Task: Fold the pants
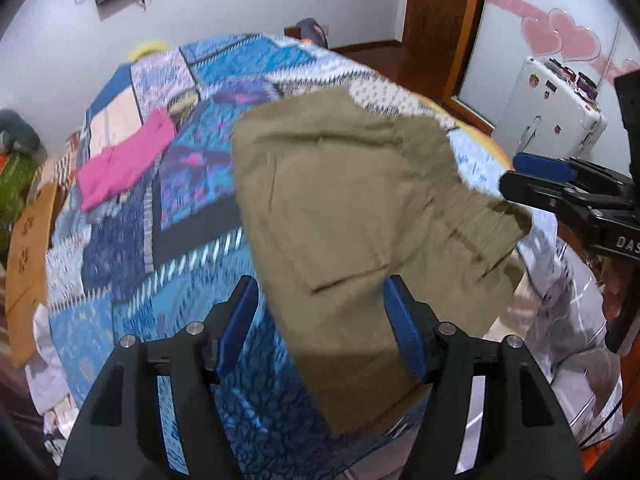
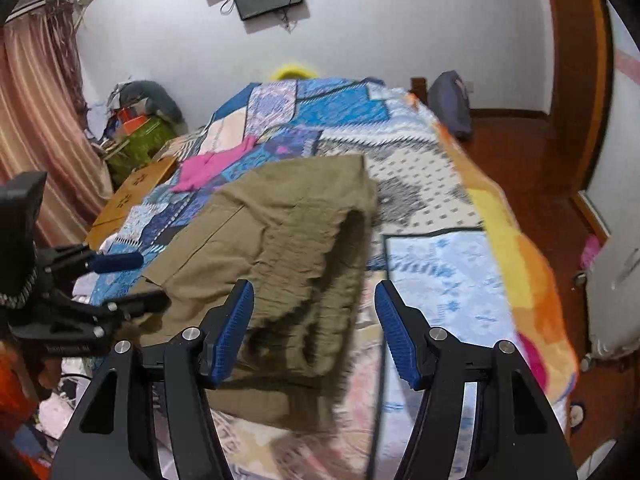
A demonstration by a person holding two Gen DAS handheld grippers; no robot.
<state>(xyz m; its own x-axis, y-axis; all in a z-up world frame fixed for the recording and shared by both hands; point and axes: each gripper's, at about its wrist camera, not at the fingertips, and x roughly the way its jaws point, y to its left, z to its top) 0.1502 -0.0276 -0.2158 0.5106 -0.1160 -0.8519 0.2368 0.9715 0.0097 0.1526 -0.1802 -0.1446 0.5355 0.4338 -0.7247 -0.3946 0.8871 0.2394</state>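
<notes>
Khaki pants lie on the blue patchwork bedspread, their waistband bunched toward the near edge. They show in the right wrist view too. My left gripper is open and empty, hovering above the near part of the pants. My right gripper is open and empty above the bunched waistband. Each gripper shows in the other's view: the right at the right edge, the left at the left edge.
A folded pink garment lies further up the bed on the left. An orange cardboard piece leans at the bed's left side. A white cabinet and a wooden door stand to the right. Wooden floor runs along the bed's right.
</notes>
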